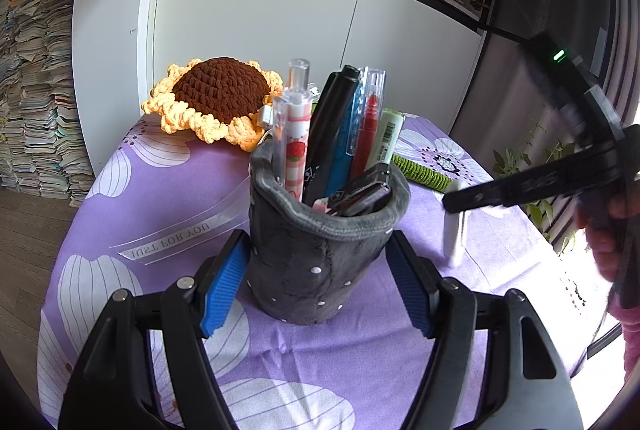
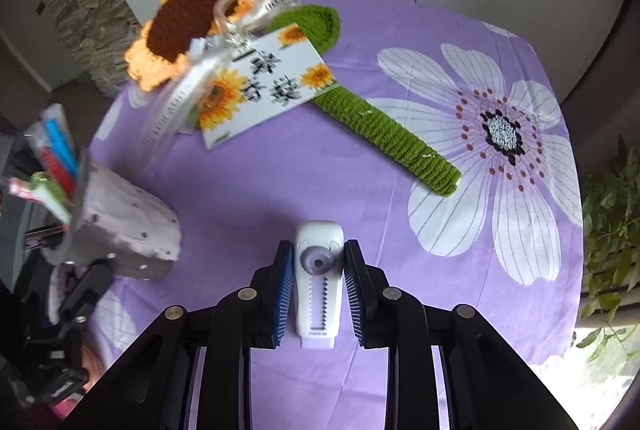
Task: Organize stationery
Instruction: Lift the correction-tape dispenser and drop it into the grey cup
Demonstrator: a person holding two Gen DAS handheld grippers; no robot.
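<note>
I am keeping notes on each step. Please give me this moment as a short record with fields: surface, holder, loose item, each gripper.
surface: purple floral cloth
holder: grey plush pen holder, upright, full of pens
loose item: white correction tape
left gripper: pads pressed on both sides of the holder
right gripper: pads against the correction tape's sides
background: crochet sunflower

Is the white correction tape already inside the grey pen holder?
No, the correction tape lies on the purple cloth between the right hand-held gripper's fingers, apart from the pen holder.
</note>
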